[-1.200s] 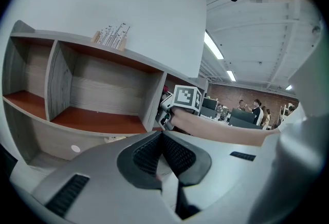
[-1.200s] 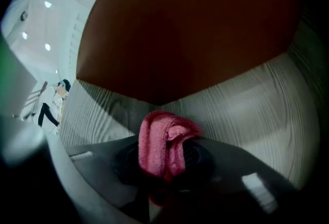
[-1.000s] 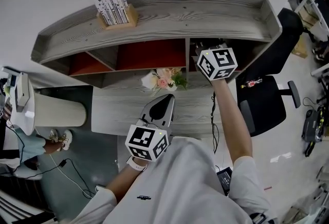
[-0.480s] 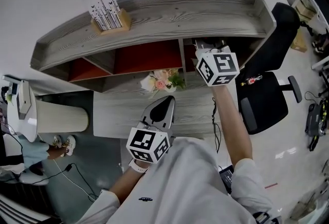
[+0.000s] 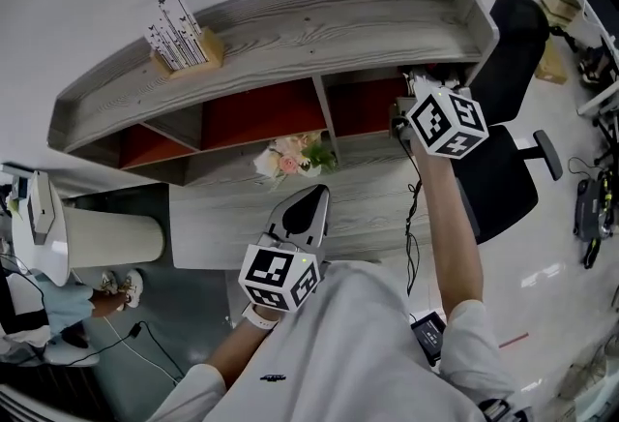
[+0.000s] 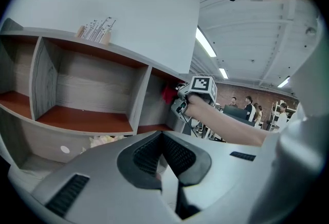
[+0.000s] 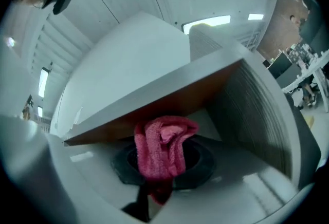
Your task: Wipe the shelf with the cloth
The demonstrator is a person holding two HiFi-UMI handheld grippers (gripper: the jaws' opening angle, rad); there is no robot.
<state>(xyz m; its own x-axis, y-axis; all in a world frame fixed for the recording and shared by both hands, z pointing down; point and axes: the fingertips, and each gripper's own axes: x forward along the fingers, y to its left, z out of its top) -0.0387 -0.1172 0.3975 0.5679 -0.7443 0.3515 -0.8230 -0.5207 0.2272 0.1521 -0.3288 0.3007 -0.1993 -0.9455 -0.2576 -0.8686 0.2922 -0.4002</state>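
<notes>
Here the right gripper [image 7: 164, 167] clamps the pink cloth [image 7: 162, 147] (bunched) inside the shelf [image 5: 290, 23].

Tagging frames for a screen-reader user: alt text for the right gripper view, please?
The right gripper holds a bunched pink cloth between its jaws, at the mouth of a shelf compartment. A reddish-brown panel runs above the cloth, and a grey wood-grain wall stands at the right.

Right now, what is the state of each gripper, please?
Left gripper: closed, holding nothing.
Right gripper: closed on the pink cloth.
</notes>
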